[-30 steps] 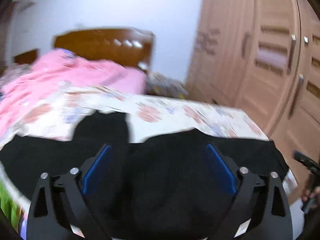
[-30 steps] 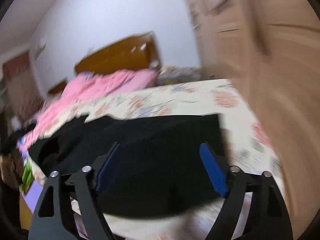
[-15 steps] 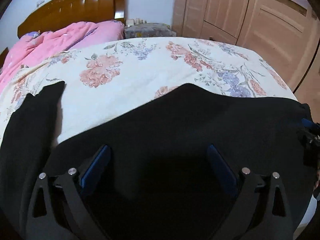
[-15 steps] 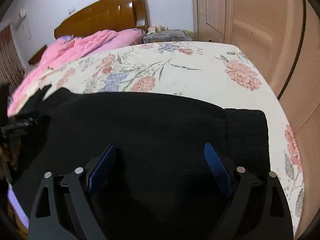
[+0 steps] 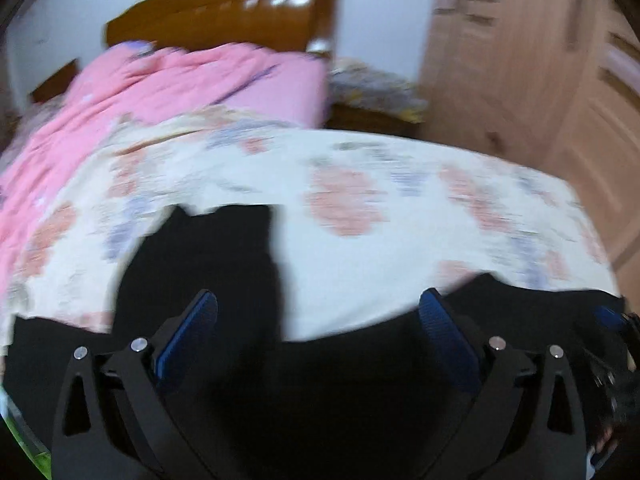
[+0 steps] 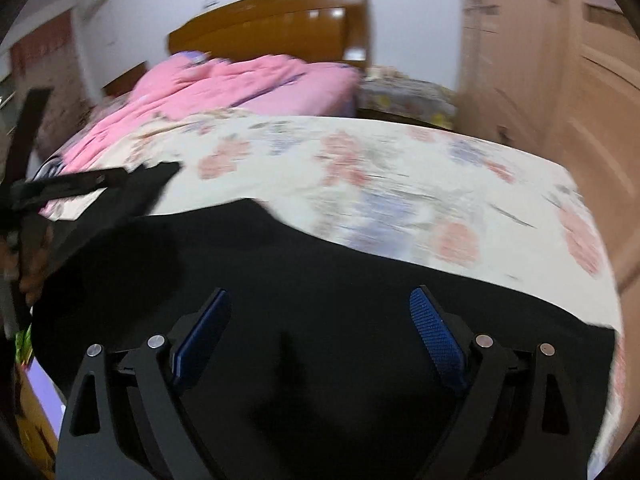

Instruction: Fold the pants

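Black pants [image 5: 328, 380] lie spread across the near edge of a bed, with one part [image 5: 216, 248] running up onto the floral sheet [image 5: 360, 184]. My left gripper [image 5: 316, 312] is open and empty above the pants. In the right wrist view the pants [image 6: 320, 320] fill the lower frame. My right gripper [image 6: 320, 316] is open and empty above them. The left gripper [image 6: 72, 188] shows at the left edge of the right wrist view. The right gripper [image 5: 612, 320] shows at the right edge of the left wrist view. Both views are blurred.
A pink quilt [image 5: 152, 88] is bunched at the head of the bed before a wooden headboard [image 5: 224, 16]. A nightstand with a patterned cover [image 5: 372, 88] stands beside it. Wooden wardrobe doors [image 5: 540, 80] line the right side.
Both cameras have tilted back up and away from the pants, so more of the bed and headboard shows. Both grippers stay open. The views have become blurred.
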`<action>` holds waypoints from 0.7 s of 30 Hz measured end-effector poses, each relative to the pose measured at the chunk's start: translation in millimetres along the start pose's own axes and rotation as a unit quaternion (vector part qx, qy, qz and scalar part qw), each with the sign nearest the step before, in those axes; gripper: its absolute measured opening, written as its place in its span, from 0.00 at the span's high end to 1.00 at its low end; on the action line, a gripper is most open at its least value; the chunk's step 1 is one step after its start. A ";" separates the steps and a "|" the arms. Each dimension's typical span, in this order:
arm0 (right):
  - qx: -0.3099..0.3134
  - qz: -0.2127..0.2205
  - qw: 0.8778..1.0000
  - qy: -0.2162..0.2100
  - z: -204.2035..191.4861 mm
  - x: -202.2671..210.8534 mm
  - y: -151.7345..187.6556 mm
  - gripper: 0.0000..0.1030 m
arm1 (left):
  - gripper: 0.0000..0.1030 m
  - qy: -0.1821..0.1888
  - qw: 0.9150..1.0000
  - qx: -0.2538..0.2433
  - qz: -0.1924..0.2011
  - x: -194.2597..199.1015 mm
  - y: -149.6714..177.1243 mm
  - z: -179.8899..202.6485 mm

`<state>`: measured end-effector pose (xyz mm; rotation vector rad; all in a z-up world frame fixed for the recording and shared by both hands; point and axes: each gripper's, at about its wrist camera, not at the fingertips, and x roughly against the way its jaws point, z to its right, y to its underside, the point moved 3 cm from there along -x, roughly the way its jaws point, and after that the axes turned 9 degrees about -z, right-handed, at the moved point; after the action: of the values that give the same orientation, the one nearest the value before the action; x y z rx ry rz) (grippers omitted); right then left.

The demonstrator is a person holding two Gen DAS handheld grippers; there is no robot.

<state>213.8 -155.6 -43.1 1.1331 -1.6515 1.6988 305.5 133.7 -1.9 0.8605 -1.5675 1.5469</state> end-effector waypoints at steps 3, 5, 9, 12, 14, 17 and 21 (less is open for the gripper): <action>0.032 -0.005 0.999 -0.028 -32.2 -19.3 -2.9 0.14 | 0.02 -0.037 0.999 -0.001 -0.003 2.8 -3.8 -29.5; 0.042 -0.007 0.999 -0.029 -40.5 -33.0 0.7 0.14 | 0.02 -0.054 0.998 0.002 -0.012 0.5 -3.9 -43.1; 0.029 -0.050 0.998 -0.021 -41.1 -60.6 3.2 0.12 | 0.02 -0.060 0.997 -0.035 -0.045 -23.6 -5.2 -35.2; 0.013 -0.052 0.998 -0.043 -37.8 -62.0 3.4 0.06 | 0.04 -0.085 0.989 -0.093 -0.077 -54.1 -6.1 -8.0; 0.011 -0.051 0.997 -0.048 -37.5 -61.1 3.7 0.05 | 0.12 -0.096 0.983 -0.115 -0.106 -75.7 -5.6 3.5; 0.014 -0.052 0.998 -0.045 -38.4 -63.0 3.9 0.05 | 0.29 -0.087 0.984 -0.095 -0.125 -92.7 -6.6 -3.5; 0.013 -0.052 0.997 -0.049 -36.8 -65.0 3.4 0.04 | 0.78 -0.047 0.991 -0.051 -0.118 -89.5 -4.4 -28.9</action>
<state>237.2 -108.0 -95.7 1.3094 -1.6029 1.6262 354.5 158.3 -78.4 1.0325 -1.5353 1.2646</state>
